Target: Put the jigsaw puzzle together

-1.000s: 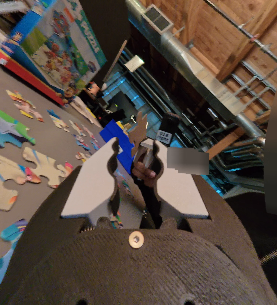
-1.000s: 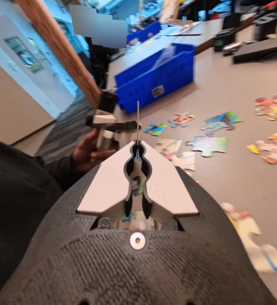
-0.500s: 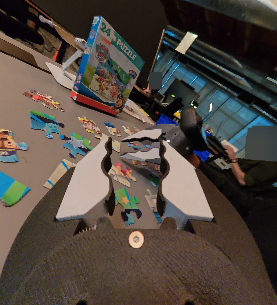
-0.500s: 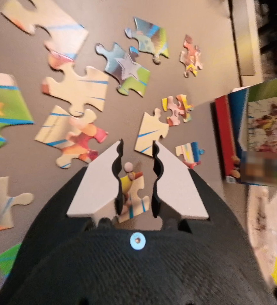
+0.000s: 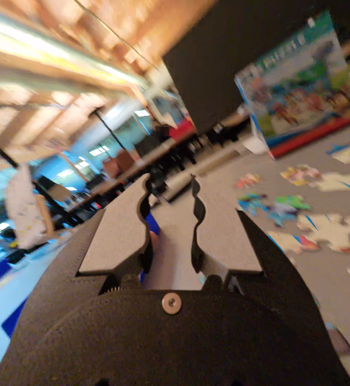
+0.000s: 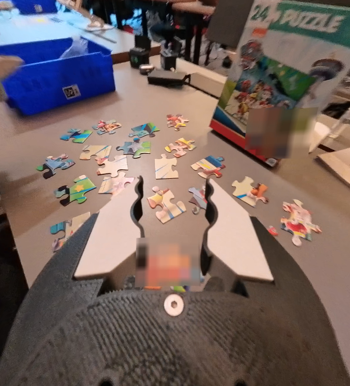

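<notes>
My right gripper [image 6: 174, 181] is open and empty, held above a grey table [image 6: 190, 108]. A yellow and white puzzle piece [image 6: 165, 205] lies flat on the table below the gap between its fingers, touching neither. Several more coloured pieces [image 6: 135, 147] lie spread around it. My left gripper [image 5: 169, 179] is open with nothing between its fingers. Its view is badly blurred and tilted, with the pieces [image 5: 274, 206] off to its right. A blue shape and a bit of a hand show behind its left finger [image 5: 119, 225].
A puzzle box [image 6: 274, 83] stands at the table's right and also shows in the left wrist view [image 5: 295, 83]. A blue bin [image 6: 51, 73] stands at the back left. Dark small devices [image 6: 165, 77] sit behind the pieces. A flat sheet [image 6: 347, 165] lies at the far right.
My right gripper was shut on a puzzle piece held edge-on, lowered it to the table, opened, and drew back; the piece now lies flat. My left gripper swung round fast, staying open.
</notes>
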